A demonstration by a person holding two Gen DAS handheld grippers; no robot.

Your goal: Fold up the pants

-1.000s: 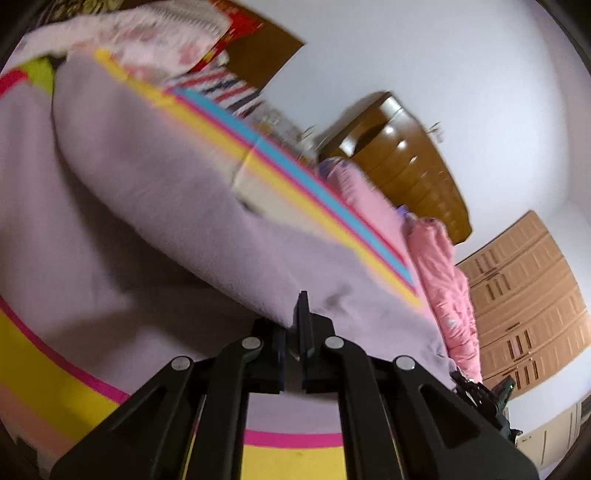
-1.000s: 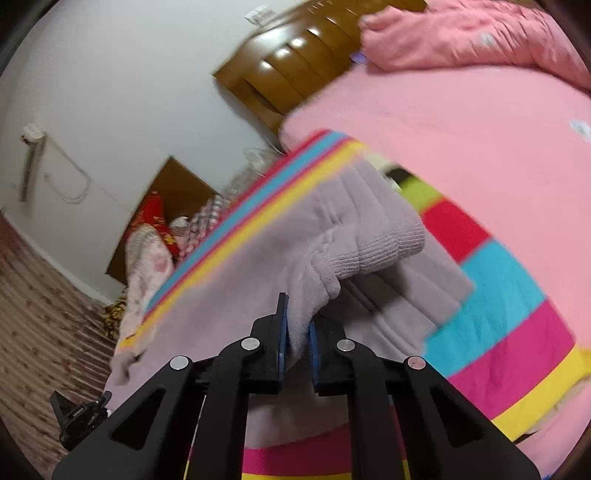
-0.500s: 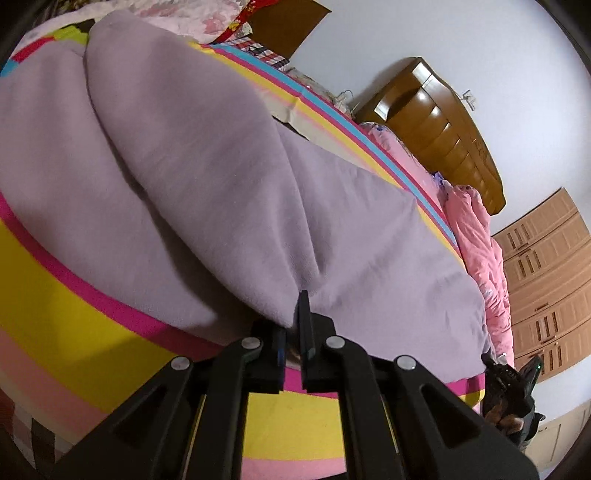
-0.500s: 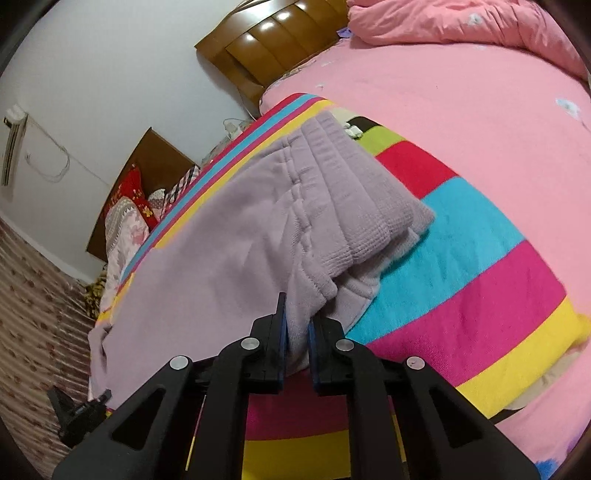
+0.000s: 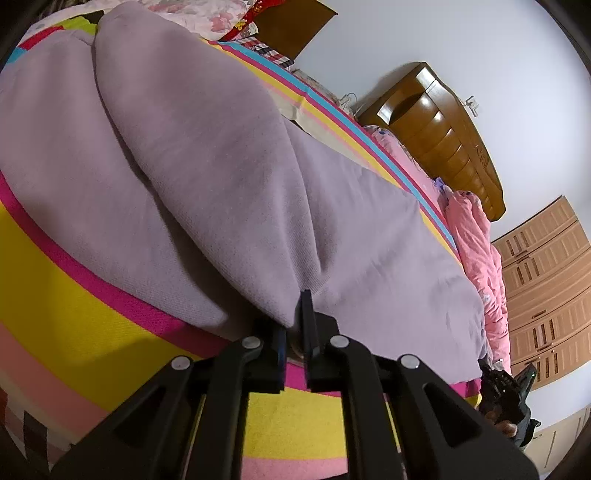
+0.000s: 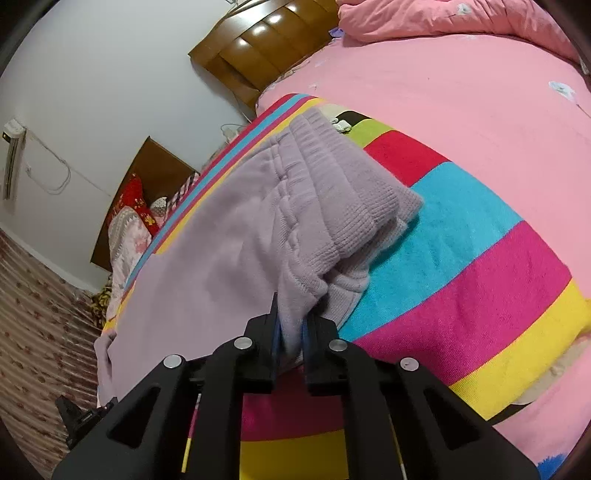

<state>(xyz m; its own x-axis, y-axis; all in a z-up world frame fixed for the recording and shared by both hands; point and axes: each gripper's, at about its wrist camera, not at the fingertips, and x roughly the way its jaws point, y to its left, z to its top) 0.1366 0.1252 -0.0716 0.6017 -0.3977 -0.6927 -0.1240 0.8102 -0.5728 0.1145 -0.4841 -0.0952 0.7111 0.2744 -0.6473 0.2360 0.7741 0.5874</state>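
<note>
Right wrist: right gripper clamped on pants waistband edge, left gripper likewise on hem — thin bite, fabric prob slips — fold skews over striped blanket.

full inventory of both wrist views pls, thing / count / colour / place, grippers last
pants: 1, lilac, on the striped blanket, near edge lifted at both ends; ribbed waistband on the right gripper's side.
striped blanket: 1, pink, yellow, cyan, red and green bands, spread on the bed under the pants.
bed sheet: 1, pink, beyond the blanket.
quilt: 1, pink, bunched by the headboard.
headboard: 1, brown wood, against the white wall.
wardrobe: 1, light brown, far right in the left wrist view.
left gripper: 1, black, shut on the pants' edge, leg end.
right gripper: 1, black, shut on the pants' edge just below the waistband.
</note>
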